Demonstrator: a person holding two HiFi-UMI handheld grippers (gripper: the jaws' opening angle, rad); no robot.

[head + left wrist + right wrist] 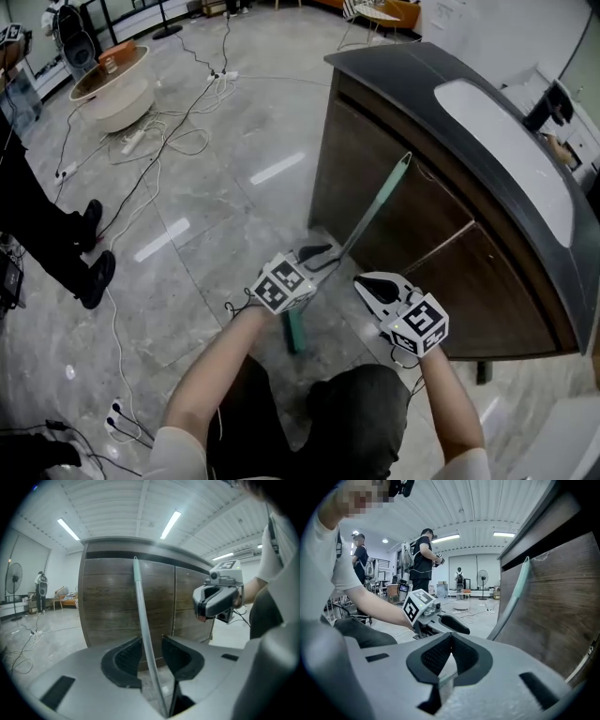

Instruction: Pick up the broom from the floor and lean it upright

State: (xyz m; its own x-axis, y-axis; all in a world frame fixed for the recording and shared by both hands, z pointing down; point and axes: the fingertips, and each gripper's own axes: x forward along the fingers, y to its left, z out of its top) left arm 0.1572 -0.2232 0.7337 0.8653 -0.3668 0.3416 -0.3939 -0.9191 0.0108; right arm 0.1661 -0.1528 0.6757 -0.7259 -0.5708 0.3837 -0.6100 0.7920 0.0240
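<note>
The left gripper (319, 258) is holding its jaws wide apart, and the thin handle of the broom (375, 206) is passing between them without being squeezed. The right gripper (375, 289) is sitting just beside it with its jaws shut on nothing. The broom is leaning tilted against the brown wooden counter (422, 216). Both arms are reaching forward, pointing a little down.

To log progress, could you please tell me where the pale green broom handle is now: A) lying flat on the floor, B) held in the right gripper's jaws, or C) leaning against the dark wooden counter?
C: the pale green broom handle slants up, its tip against the dark wooden counter.
</note>
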